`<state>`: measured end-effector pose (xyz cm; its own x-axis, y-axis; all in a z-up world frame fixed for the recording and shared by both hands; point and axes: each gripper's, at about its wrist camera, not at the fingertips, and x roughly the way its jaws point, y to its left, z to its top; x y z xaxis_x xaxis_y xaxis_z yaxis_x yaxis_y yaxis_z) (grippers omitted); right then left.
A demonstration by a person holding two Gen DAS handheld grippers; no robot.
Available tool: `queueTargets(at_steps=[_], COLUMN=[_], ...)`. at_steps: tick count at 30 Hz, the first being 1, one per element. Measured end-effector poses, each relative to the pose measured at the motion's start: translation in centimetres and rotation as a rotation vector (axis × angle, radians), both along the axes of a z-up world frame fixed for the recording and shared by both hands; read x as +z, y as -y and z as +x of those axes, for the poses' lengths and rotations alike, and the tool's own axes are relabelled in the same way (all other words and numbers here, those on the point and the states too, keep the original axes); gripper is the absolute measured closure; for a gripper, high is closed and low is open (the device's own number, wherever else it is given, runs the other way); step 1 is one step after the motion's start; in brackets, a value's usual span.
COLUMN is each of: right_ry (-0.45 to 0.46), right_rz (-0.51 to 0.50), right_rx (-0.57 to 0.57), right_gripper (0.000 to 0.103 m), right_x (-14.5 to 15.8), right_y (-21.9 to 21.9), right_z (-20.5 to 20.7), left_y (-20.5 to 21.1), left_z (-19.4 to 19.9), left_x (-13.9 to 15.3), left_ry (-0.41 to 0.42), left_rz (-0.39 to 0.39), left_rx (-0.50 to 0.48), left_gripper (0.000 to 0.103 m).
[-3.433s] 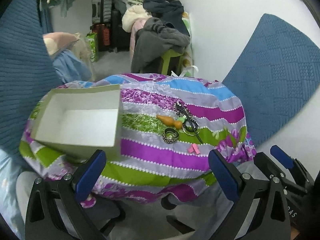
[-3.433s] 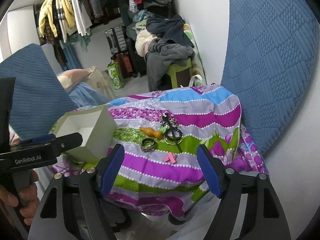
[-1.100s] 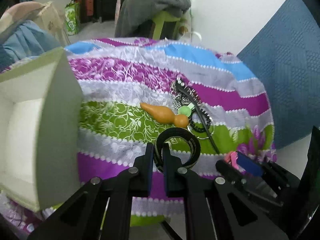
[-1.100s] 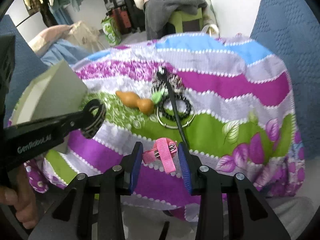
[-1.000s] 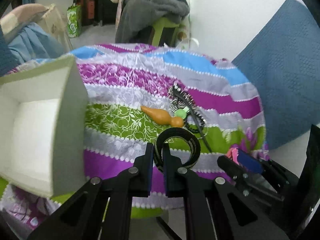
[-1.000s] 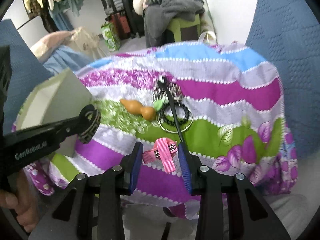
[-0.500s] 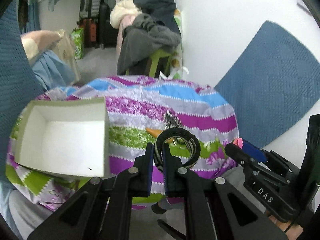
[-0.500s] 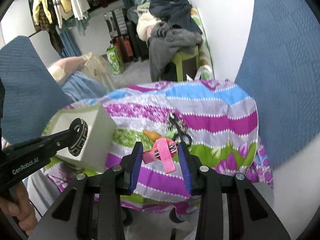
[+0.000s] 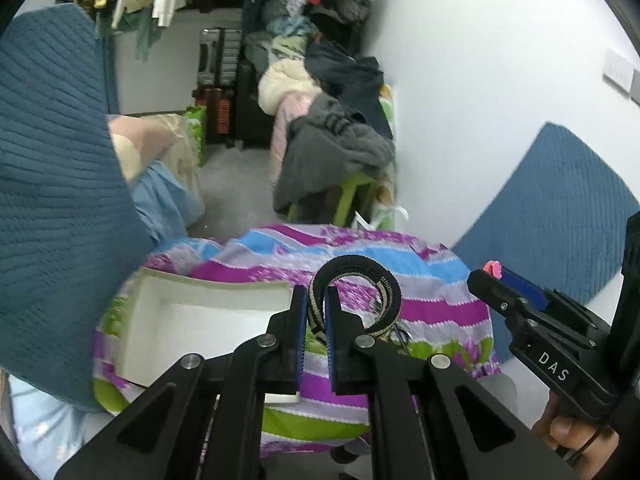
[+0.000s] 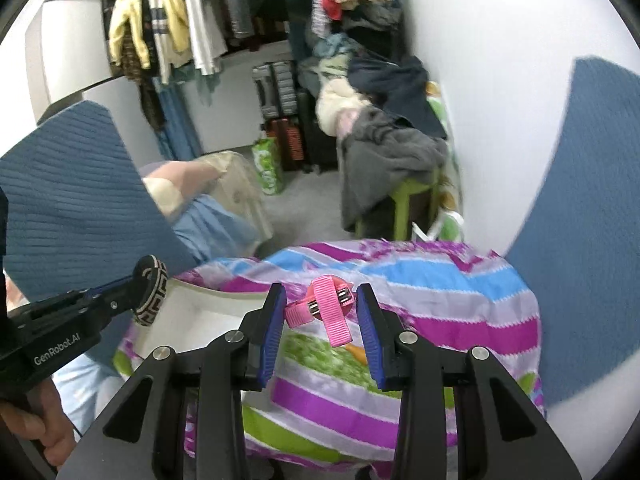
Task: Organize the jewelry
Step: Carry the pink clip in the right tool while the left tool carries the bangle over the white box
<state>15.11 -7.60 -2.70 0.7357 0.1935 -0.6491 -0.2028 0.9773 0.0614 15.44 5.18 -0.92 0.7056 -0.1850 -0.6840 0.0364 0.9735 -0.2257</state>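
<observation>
While aloft, blue cushions (image 9: 56,208) flanking striped tablecloth (image 9: 436,312), clothes pile (image 9: 332,136) behind.

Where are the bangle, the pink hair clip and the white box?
Bangle (image 9: 382,276): left wrist view, its upper curve above the fingers.
Pink hair clip (image 10: 324,304): right wrist view, the ribbon's middle.
White box (image 9: 208,328): left wrist view, its bare inside floor.

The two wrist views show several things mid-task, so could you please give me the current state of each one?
Left claw: shut on the black patterned bangle.
Black patterned bangle: lifted, rim pinched.
Right claw: shut on the pink hair clip.
Pink hair clip: held in the air, ribbon end hanging down.
White box: open, nothing visible inside, on the striped cloth.
</observation>
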Motion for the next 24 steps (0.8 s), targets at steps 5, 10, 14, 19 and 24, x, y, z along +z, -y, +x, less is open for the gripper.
queueTargets(at_steps=[5,10,14,19,24], right_ry=[0.029,0.005,-0.036,-0.102,-0.184], right_rz=[0.006,0.001,0.003,-0.010,-0.038], right_rx=[0.049,0.097,0.127,0.146,0.158], right_gripper=[0.070,0.070,0.070,0.070,0.070], right_x=[0.7,-0.5,-2.8,-7.0,-10.6], right_y=[-3.8,-7.7,-10.2,-12.5,-13.6], right_z=[1.0,2.5,3.5,4.8,5.6], left_y=[-3.7,-7.6,-10.1,-12.1,-12.6], left_z=[-0.2,0.0,0.6,1.5,2.5], left_x=[0.5,-0.3,-2.4,-6.2,-10.0], left_ry=[0.008,-0.013,-0.050,-0.105,-0.175], left_rz=[0.011,0.009,0.030,0.040,0.079], left_rx=[0.051,0.092,0.118,0.140,0.139], left_gripper=[0.096,0.096,0.096,0.096,0.096])
